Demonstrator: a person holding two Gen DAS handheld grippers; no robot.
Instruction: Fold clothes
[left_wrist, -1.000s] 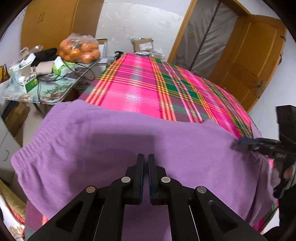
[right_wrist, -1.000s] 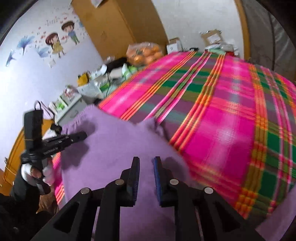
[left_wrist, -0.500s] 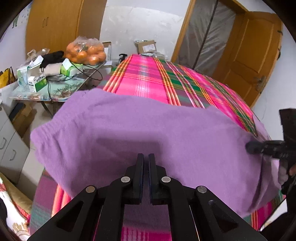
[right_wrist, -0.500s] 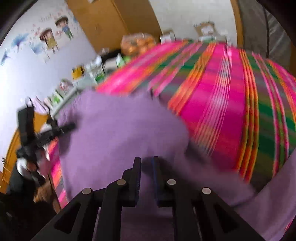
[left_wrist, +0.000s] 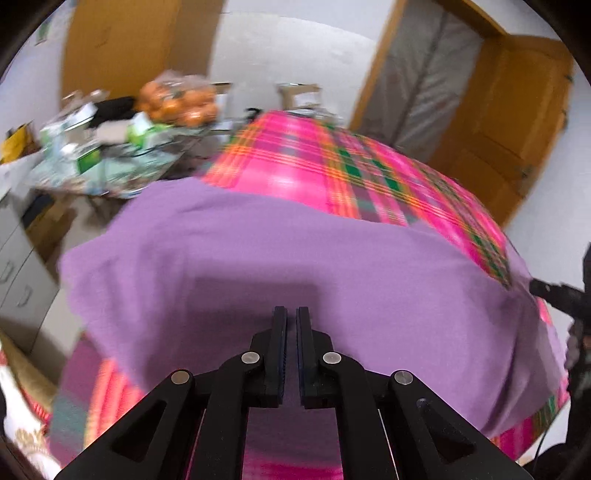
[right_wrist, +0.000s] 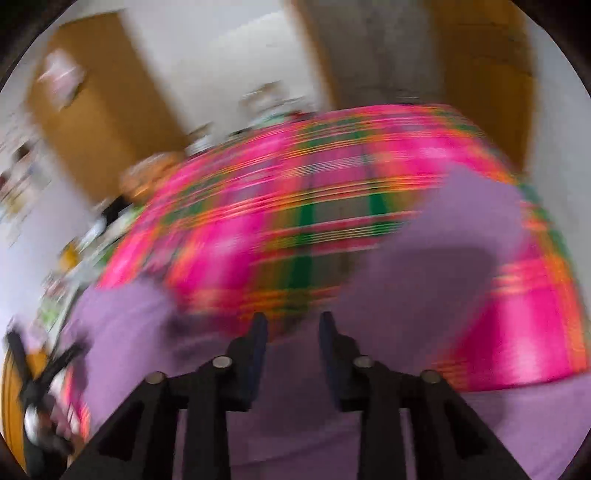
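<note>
Two black handheld grippers work over one purple soft knitted garment, which lies spread crosswise on the near part of a pink, green and orange plaid bed cover, with one end hanging past the edge. The left gripper has its fingers almost together, only a slit between them; if cloth is nipped there, I cannot tell. The right gripper holds its fingers clearly apart above the purple fabric, in a much smeared picture. I judge a fold is in hand: either an edge was let go, or one is about to be taken. Beside the bed, on a cluttered side table, a clear plastic bag holds oranges; a brown cardboard box stands behind, contents hidden.
</note>
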